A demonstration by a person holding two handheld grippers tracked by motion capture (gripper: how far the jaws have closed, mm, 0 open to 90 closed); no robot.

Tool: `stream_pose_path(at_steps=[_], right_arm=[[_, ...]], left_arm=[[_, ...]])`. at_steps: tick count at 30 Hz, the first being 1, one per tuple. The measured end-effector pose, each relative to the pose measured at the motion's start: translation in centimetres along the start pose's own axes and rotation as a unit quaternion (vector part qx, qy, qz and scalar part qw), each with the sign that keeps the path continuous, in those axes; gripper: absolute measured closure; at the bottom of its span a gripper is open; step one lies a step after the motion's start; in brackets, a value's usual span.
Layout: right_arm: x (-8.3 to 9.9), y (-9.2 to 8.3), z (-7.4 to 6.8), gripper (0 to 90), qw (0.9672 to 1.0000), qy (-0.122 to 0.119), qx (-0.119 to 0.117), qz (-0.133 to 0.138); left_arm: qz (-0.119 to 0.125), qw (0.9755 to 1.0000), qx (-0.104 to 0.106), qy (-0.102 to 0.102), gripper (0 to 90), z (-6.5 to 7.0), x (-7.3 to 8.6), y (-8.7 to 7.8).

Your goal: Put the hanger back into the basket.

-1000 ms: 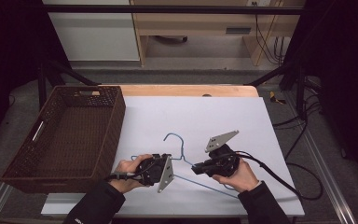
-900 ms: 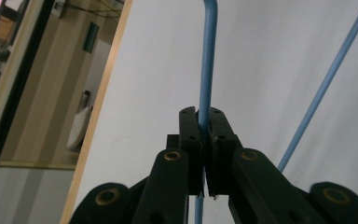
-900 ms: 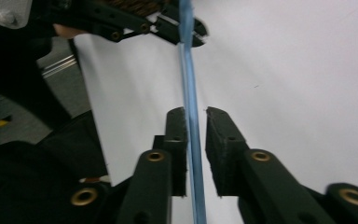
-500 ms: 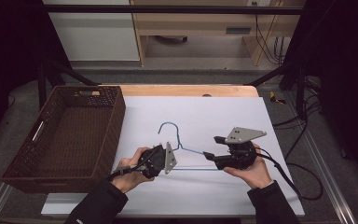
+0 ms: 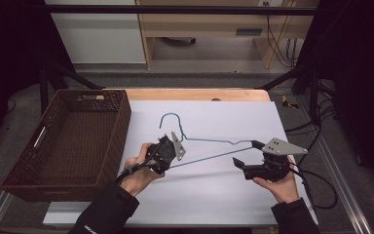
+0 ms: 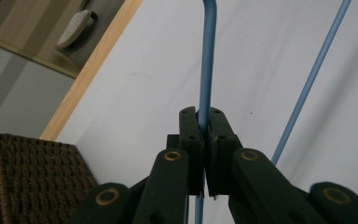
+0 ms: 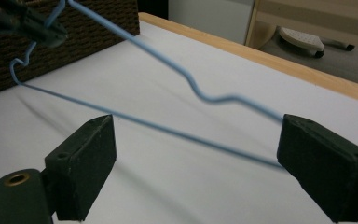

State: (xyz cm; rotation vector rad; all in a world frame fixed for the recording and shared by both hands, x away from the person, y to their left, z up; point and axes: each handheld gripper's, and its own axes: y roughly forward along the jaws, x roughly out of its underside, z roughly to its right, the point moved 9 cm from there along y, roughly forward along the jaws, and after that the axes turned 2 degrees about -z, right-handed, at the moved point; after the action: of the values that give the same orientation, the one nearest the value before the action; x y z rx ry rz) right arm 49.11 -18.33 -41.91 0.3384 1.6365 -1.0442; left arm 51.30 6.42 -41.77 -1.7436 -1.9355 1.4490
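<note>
A blue wire hanger point(image 5: 209, 140) lies across the white table top, hook point(image 5: 168, 117) pointing to the far side. My left gripper point(image 5: 169, 148) is shut on the wire point(image 6: 204, 116) near the neck, left of the hanger's middle. In the left gripper view the other wire point(image 6: 307, 84) of the hanger runs past on the right. My right gripper point(image 5: 247, 153) is open at the hanger's right end. In the right gripper view its two pads point(image 7: 86, 163) stand wide apart, and the hanger's corner point(image 7: 261, 161) lies between them, close to the right pad.
A dark brown wicker basket point(image 5: 63, 146) stands at the table's left, close to my left hand. The white sheet point(image 5: 214, 195) has a wooden strip point(image 5: 195, 94) along its far edge. Cables point(image 5: 316, 180) trail off the right side.
The hanger has shifted towards the far side and to the right. My right gripper has moved right along it to the end; my left gripper has moved with the hanger.
</note>
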Motion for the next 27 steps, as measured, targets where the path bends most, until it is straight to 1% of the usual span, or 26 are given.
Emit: stream_pose_path(at_steps=[1, 2, 3, 4, 7, 8, 11, 12, 14, 15, 16, 20, 22, 24, 27], right_arm=[[0.2, -0.1, 0.1, 11.3, 1.0000, 0.003, 0.001, 0.000], [0.6, -0.1, 0.3, 10.6, 1.0000, 0.004, 0.004, -0.002], [0.9, -0.1, 0.5, 9.8, 0.9999, 0.007, 0.008, -0.004], [1.4, -0.1, 0.7, 9.1, 0.9998, 0.011, 0.014, -0.009], [2.4, 0.0, 1.1, 8.3, 0.9994, 0.022, 0.018, -0.019], [2.7, 0.0, 1.3, 8.2, 0.9993, 0.023, 0.021, -0.022], [3.5, 0.2, 1.6, 8.3, 0.9988, 0.034, 0.024, -0.028], [3.7, 0.3, 1.7, 8.3, 0.9987, 0.034, 0.025, -0.028], [4.0, 0.4, 1.9, 8.2, 0.9985, 0.035, 0.028, -0.031], [4.1, 0.4, 2.0, 8.2, 0.9984, 0.038, 0.029, -0.030], [4.3, 0.4, 2.1, 8.2, 0.9983, 0.039, 0.030, -0.030], [4.8, 0.4, 2.3, 7.8, 0.9979, 0.045, 0.032, -0.033], [5.0, 0.3, 2.5, 7.8, 0.9978, 0.046, 0.034, -0.035], [5.1, 0.3, 2.6, 7.6, 0.9977, 0.048, 0.033, -0.034], [5.2, 0.3, 2.8, 7.4, 0.9976, 0.049, 0.037, -0.032]], left_arm=[[0.003, 1.0000, -0.003, -0.006, 86.9, -0.2, -0.2, 0.0], [0.000, 1.0000, -0.003, -0.004, 86.9, -0.5, -0.3, -0.2], [0.003, 0.9999, -0.003, -0.013, 86.9, -0.7, -0.5, -0.2], [0.003, 0.9998, -0.002, -0.018, 86.9, -1.0, -0.6, -0.3], [0.003, 0.9997, 0.000, -0.026, 86.9, -1.6, -0.9, -0.5], [0.003, 0.9997, 0.001, -0.025, 86.9, -1.7, -1.0, -0.6], [-0.001, 0.9995, 0.001, -0.033, 86.9, -2.6, -1.3, -1.2], [-0.003, 0.9994, 0.000, -0.036, 86.9, -2.9, -1.4, -1.4], [-0.003, 0.9990, -0.006, -0.044, 86.9, -3.7, -1.6, -1.9], [0.000, 0.9984, -0.012, -0.056, 86.9, -4.3, -1.9, -2.2], [0.000, 0.9980, -0.014, -0.062, 86.9, -4.8, -2.0, -2.6], [-0.002, 0.9967, -0.030, -0.076, 86.9, -6.8, -2.3, -4.1], [-0.004, 0.9960, -0.042, -0.079, 86.9, -7.8, -2.2, -4.8], [-0.005, 0.9952, -0.048, -0.085, 86.9, -8.5, -2.0, -5.3], [-0.004, 0.9934, -0.058, -0.099, 86.9, -9.9, -1.3, -6.3]])
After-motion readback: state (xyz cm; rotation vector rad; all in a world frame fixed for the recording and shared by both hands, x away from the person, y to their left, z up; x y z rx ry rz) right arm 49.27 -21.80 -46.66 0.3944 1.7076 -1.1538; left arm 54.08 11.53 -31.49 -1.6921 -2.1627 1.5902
